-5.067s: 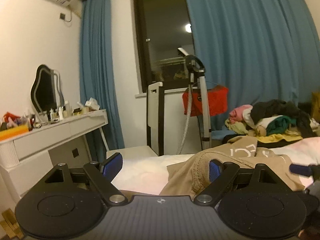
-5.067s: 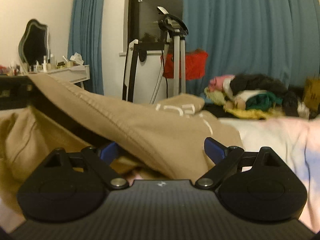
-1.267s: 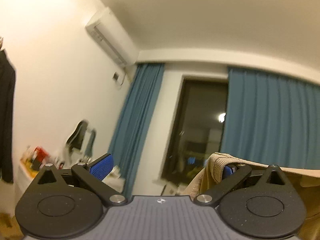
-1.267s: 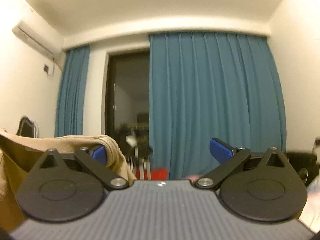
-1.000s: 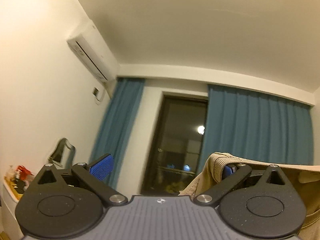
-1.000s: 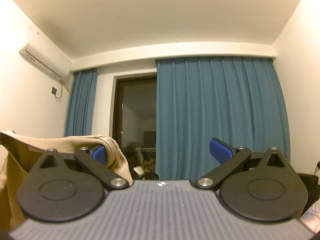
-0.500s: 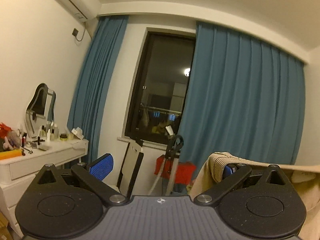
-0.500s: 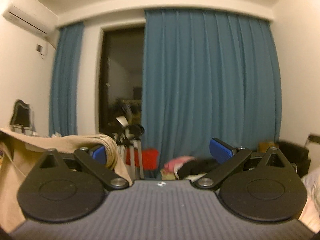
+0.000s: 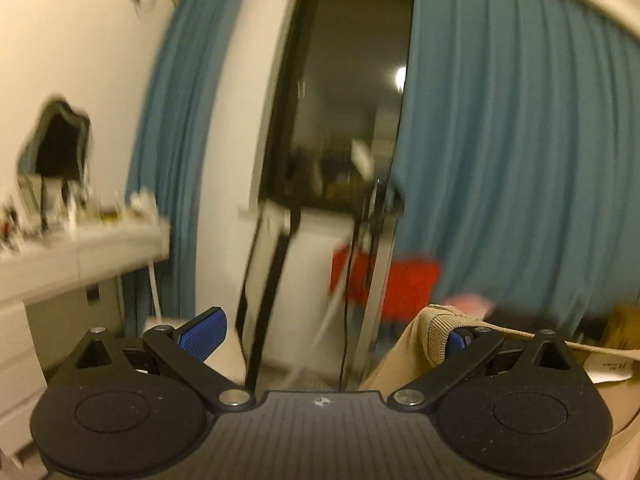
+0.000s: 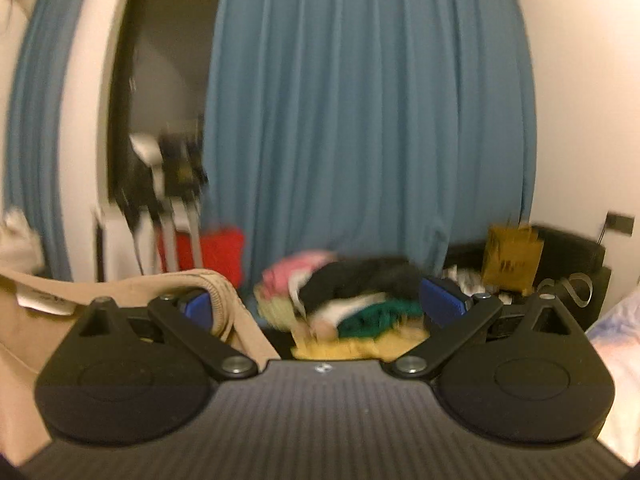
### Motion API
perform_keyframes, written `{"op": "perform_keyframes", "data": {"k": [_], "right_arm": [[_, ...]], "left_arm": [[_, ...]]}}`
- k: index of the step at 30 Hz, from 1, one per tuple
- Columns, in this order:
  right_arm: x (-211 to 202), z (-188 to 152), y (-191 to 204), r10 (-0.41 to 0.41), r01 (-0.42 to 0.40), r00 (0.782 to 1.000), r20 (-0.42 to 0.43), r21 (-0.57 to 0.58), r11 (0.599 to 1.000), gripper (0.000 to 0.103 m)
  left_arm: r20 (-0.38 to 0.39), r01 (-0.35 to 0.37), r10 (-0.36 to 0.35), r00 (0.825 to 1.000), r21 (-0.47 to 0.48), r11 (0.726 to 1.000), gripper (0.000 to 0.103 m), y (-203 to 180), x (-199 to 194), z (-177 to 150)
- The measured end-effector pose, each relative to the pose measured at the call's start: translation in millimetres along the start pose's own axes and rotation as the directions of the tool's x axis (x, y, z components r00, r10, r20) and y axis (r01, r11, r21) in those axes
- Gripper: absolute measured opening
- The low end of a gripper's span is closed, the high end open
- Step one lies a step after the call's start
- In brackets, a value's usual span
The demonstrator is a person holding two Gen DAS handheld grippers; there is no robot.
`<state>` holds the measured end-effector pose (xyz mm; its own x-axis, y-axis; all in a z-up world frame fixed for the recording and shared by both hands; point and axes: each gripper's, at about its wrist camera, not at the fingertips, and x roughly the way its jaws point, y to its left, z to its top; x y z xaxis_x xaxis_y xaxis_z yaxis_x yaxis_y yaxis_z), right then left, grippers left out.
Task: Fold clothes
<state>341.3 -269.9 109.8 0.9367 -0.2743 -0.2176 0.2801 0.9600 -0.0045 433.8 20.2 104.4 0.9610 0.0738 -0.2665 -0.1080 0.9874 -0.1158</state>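
While hanging spread in the air, tan garment (image 9: 436, 320) hooked over inner fingers of wide-open left gripper (image 9: 332, 334) and right gripper (image 10: 322, 308); likely needing lowering flat onto bed (image 10: 616, 344) before folding.

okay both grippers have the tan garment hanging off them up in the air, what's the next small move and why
Probably lower both together toward the bed to spread it flat. The tan garment only drapes over the inner finger of each open hand-held gripper, left and right, with the ribbed hem hooked, not clamped. Both views are motion-blurred, so go slowly or it may slip.
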Motion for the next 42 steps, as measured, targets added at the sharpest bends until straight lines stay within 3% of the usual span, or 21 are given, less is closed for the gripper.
{"op": "perform_keyframes", "data": {"k": [2,4,6,8,9,13,15,16,18,19,23,24,26,30,34,38,42], "right_arm": [[51.3,-40.5,5.0,0.005,-0.005,0.998,-0.059,-0.006,1.000,0.103],[95.5,-81.4,7.2,0.008,-0.011,0.991,-0.130,-0.018,1.000,0.103],[133.3,-114.6,9.5,0.014,-0.019,0.975,-0.222,-0.021,1.000,0.103],[166.3,-141.8,7.0,0.045,-0.048,0.941,-0.336,0.001,0.999,0.103],[182.6,-155.2,5.6,0.062,-0.062,0.918,-0.393,0.015,0.998,0.103],[210.8,-173.4,14.9,0.152,-0.190,0.798,-0.583,-0.003,0.982,0.103],[205.9,-167.1,24.3,0.216,-0.276,0.767,-0.605,-0.007,0.961,0.103],[195.1,-162.1,29.6,0.247,-0.320,0.754,-0.608,-0.012,0.947,0.103],[172.1,-149.5,37.3,0.259,-0.342,0.769,-0.585,-0.033,0.939,0.103],[159.2,-143.6,39.2,0.261,-0.339,0.779,-0.571,-0.033,0.940,0.103],[95.8,-121.6,32.1,0.282,-0.310,0.829,-0.483,0.024,0.951,0.103],[79.2,-117.7,27.2,0.290,-0.302,0.842,-0.456,0.049,0.952,0.103],[36.4,-111.7,11.8,0.298,-0.279,0.866,-0.402,0.107,0.954,0.103],[-51.1,-117.1,-14.9,0.310,-0.255,0.887,-0.343,0.196,0.947,0.103],[-142.6,-129.0,-26.2,0.330,-0.282,0.902,-0.278,0.199,0.939,0.103],[-211.9,-142.6,-36.2,0.347,-0.302,0.919,-0.188,0.233,0.925,0.103],[-253.8,-160.5,-46.2,0.354,-0.311,0.927,-0.124,0.275,0.910,0.103]], "left_arm": [[-0.100,0.023,-0.022,0.995,0.003,1.000,0.103,-0.1,49.8,-37.5],[-0.199,0.046,-0.044,0.979,0.004,0.999,0.103,-0.2,99.6,-74.9],[-0.296,0.069,-0.065,0.953,0.002,0.998,0.102,-0.3,149.4,-112.4],[-0.391,0.092,-0.086,0.917,-0.002,0.996,0.101,-0.3,197.7,-149.5],[-0.438,0.120,-0.109,0.893,-0.002,0.993,0.099,1.3,201.1,-162.0],[-0.611,0.188,-0.084,0.787,0.108,0.976,0.102,-9.3,235.7,-176.9],[-0.643,0.234,-0.064,0.763,0.183,0.955,0.102,-16.7,232.5,-176.7],[-0.644,0.252,-0.050,0.764,0.227,0.941,0.103,-20.2,221.0,-175.4],[-0.658,0.299,-0.038,0.752,0.289,0.909,0.103,-24.0,202.3,-166.9],[-0.651,0.301,-0.028,0.759,0.312,0.901,0.103,-24.5,190.7,-164.6],[-0.574,0.268,-0.014,0.819,0.361,0.893,0.103,-23.4,111.6,-144.4],[-0.541,0.258,-0.022,0.841,0.365,0.895,0.103,-21.5,86.3,-138.1],[-0.464,0.229,-0.048,0.884,0.341,0.912,0.103,-15.5,38.8,-127.9],[-0.363,0.206,-0.108,0.926,0.244,0.948,0.103,16.1,-66.7,-127.8],[-0.291,0.217,-0.156,0.944,0.190,0.958,0.103,45.8,-180.3,-148.7],[-0.228,0.202,-0.169,0.959,0.130,0.971,0.103,67.6,-256.2,-175.5],[-0.277,0.221,-0.200,0.940,0.047,0.974,0.103,81.2,-291.5,-184.7]]}}
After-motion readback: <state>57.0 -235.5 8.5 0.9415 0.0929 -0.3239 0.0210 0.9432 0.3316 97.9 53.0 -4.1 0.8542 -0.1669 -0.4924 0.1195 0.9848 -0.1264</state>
